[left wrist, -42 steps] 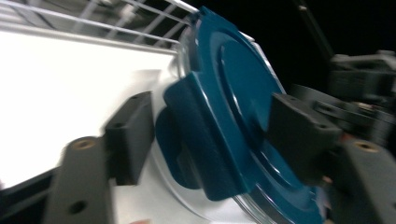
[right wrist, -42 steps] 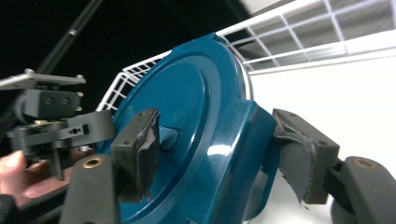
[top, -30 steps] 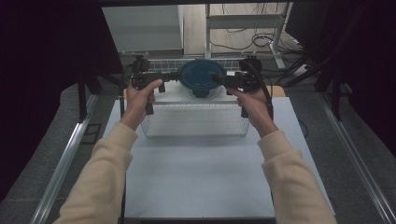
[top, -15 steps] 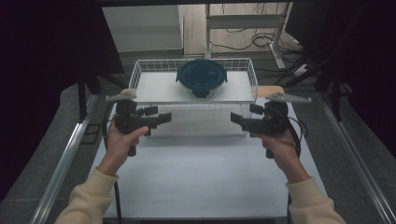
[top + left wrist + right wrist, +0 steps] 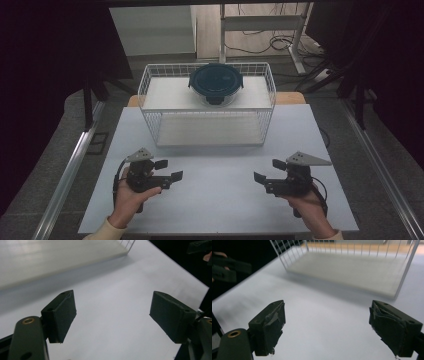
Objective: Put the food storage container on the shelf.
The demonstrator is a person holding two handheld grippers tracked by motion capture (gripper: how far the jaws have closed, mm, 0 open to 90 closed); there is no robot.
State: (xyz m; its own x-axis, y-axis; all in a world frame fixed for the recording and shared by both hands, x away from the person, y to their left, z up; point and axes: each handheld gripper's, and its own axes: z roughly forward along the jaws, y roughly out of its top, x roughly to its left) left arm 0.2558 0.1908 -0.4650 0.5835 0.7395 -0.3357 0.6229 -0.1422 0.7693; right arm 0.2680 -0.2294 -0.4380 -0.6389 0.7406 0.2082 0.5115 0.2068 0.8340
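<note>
A round glass container with a dark blue lid (image 5: pixel 216 82) sits on the top shelf of a white wire rack (image 5: pixel 150 102) at the back of the table. My left gripper (image 5: pixel 169 169) hovers low over the front left of the white table top (image 5: pixel 220 200), jaws pointing right and open, empty. My right gripper (image 5: pixel 268 170) mirrors it at the front right, jaws pointing left, open and empty. In the left gripper view the left gripper (image 5: pixel 112 312) spreads wide over bare table. The right gripper (image 5: pixel 325 325) does the same, facing the rack's lower shelf (image 5: pixel 352 270).
The rack's lower shelf (image 5: pixel 210 131) is bare. Metal rails (image 5: pixel 70 170) run along both sides of the table, with dark floor beyond. Cables and a stand (image 5: pixel 260 30) lie behind the table. The opposite gripper (image 5: pixel 227 267) appears far off at the upper left of the right gripper view.
Both hands have pulled back from either side of the container on the rack to the table's front. The container stays on the rack's top shelf.
</note>
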